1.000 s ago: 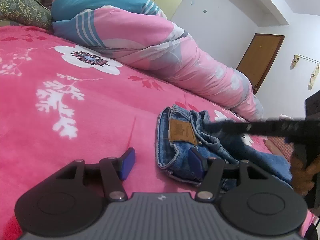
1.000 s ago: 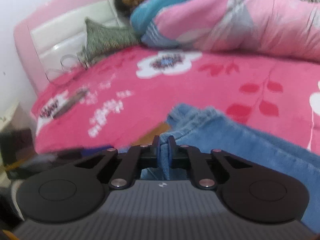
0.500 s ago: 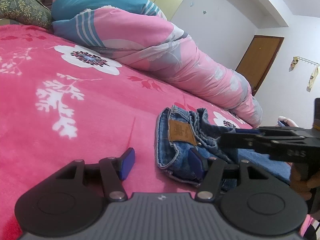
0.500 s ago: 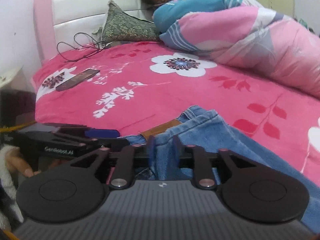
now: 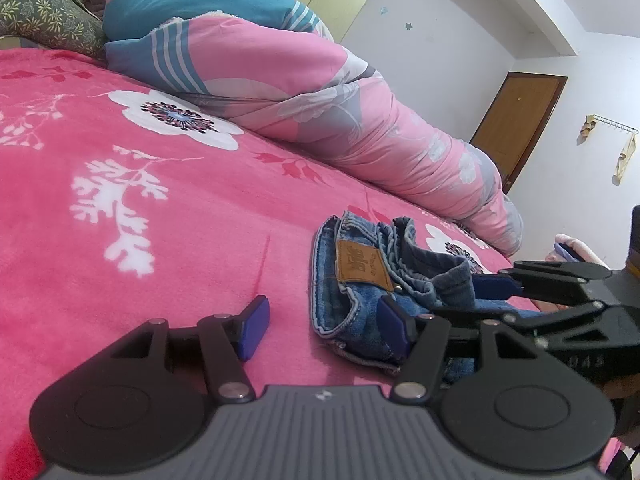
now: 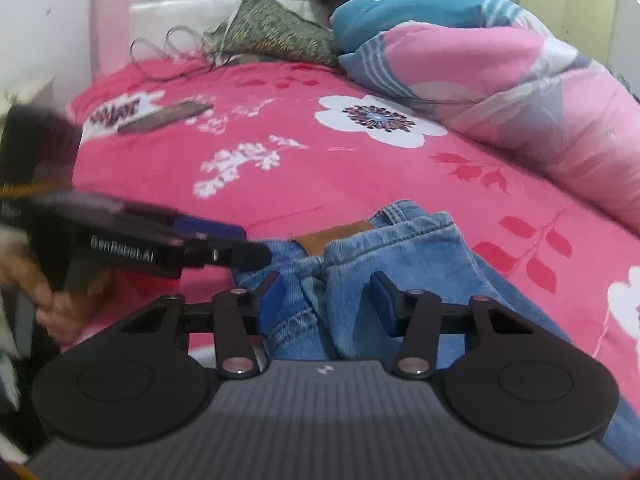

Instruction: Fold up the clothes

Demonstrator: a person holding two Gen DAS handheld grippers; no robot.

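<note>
Right gripper, its jaws opening, straddles a raised ridge of the blue jeans; denim lies between the blue pads, but neither pad visibly presses on it, which reads as a release of the cloth onto the bed. Left gripper stands with its jaws apart and nothing clamped: one pad over bare pink bedspread, the other at the edge of the bunched waistband, probably poised for a fresh grip. Jeans lie on the bedspread near the side of the bed where the person stands, well apart from the rolled pink and blue quilt under which another person rests. Waistband, marked by the brown leather patch, is crumpled and faces the left gripper; in the right wrist view the legs run away from it toward the lower right. Long axis of the garment therefore appears to lie roughly along the near bed edge, waist toward the pillow end; how far the legs reach is hidden.
</note>
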